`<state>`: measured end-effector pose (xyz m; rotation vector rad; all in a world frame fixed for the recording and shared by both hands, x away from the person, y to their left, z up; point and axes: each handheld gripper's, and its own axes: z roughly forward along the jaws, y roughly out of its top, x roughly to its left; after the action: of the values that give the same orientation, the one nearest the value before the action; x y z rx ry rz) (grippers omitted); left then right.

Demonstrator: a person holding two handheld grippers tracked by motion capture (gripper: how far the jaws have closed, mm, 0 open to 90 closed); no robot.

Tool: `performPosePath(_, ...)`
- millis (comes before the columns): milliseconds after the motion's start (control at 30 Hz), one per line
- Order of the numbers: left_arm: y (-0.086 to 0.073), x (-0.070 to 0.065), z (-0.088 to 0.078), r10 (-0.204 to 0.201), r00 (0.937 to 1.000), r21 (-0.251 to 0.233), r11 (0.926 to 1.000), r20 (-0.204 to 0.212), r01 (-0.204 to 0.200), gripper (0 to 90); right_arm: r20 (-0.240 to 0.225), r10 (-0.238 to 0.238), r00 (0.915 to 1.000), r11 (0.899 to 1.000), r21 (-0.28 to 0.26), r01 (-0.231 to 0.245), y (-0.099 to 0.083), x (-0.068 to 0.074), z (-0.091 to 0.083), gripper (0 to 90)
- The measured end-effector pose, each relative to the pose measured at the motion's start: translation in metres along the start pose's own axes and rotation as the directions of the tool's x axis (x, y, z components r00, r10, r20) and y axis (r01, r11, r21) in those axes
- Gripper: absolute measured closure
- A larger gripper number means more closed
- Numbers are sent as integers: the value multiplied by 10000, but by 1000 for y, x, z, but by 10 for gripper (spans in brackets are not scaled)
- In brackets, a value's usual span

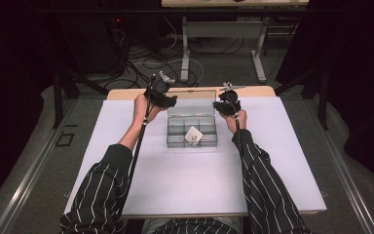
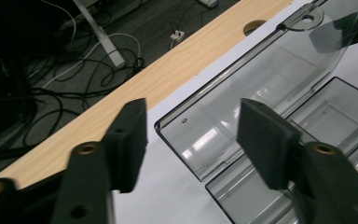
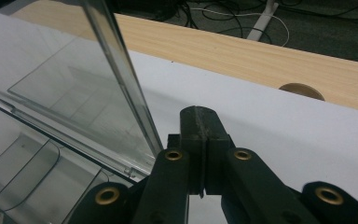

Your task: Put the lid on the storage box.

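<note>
Left claw (image 2: 191, 144) agape, right claw (image 3: 200, 140) closed, clear box (image 1: 192, 131)

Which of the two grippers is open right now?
The left gripper: its jaws stand wide apart around the corner of the clear box lid. The right gripper has its jaws pressed together beside the lid's other end.

Dim, grainy overhead view; bright table (image 1: 195, 170), dark surroundings, glare on lid (image 2: 261, 88).

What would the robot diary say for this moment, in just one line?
box: clear, lid open | card: inside box | left tool: open, at lid corner | right tool: shut, beside lid edge
</note>
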<state>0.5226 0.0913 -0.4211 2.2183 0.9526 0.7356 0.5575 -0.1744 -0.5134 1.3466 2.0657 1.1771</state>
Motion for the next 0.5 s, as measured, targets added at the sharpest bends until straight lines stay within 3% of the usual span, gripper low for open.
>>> performPosePath(167,-2,0,0,-1,9999,-80,10000,-157,-1,614,63,-100,9999,9999,68,100,0,0,-1,900)
performPosePath(300,-5,1,-2,50,9999,-163,9999,-103,-51,645,60,-184,9998,9997,189,183,0,0,-3,897)
performPosePath(500,-9,-1,-4,43,10000,-337,9994,6,-42,660,290,-567,9980,9982,225,560,10,3,-25,865)
